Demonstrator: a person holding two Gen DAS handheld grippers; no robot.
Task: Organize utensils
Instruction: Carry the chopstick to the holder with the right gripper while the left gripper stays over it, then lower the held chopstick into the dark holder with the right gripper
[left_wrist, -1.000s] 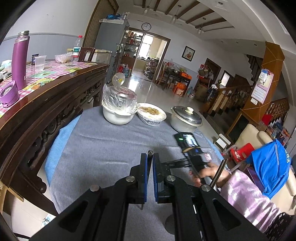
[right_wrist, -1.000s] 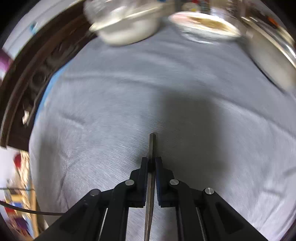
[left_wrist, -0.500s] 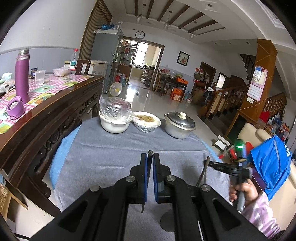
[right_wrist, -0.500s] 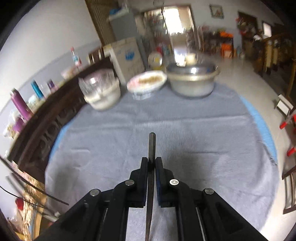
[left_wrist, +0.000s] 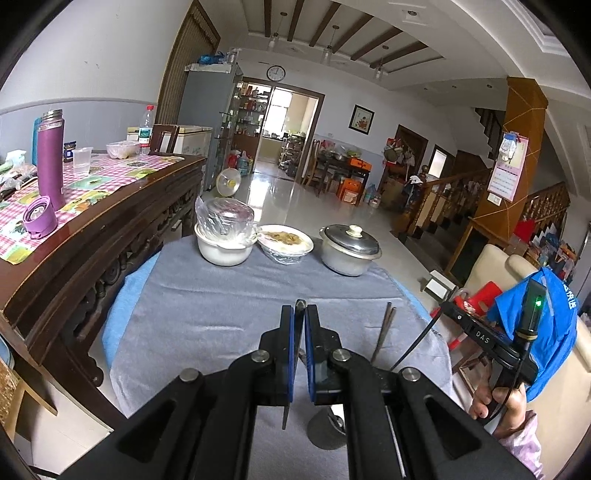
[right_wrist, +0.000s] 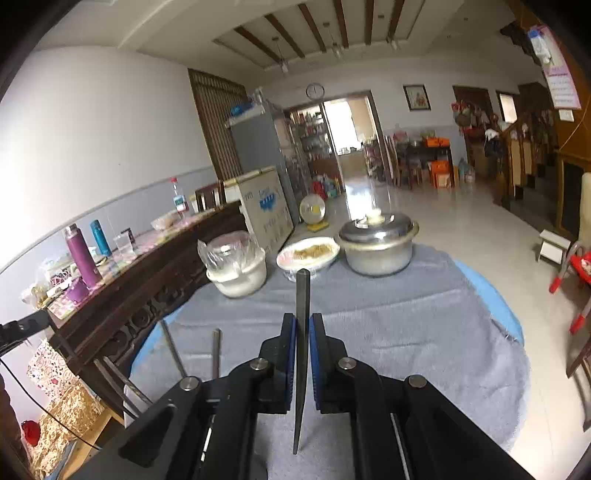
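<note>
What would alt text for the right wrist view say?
The right gripper is shut on a dark chopstick pointing up, above a grey tablecloth. Beyond stand a wrapped white bowl, a food plate and a lidded metal pot.

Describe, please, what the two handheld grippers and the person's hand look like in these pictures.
Both the left gripper and right gripper are black, angular linkages with silver pivot bolts and blue finger pads. The right handle carries white "DAS" lettering, a black cable and a green light. The hand wears a pink sleeve.
</note>
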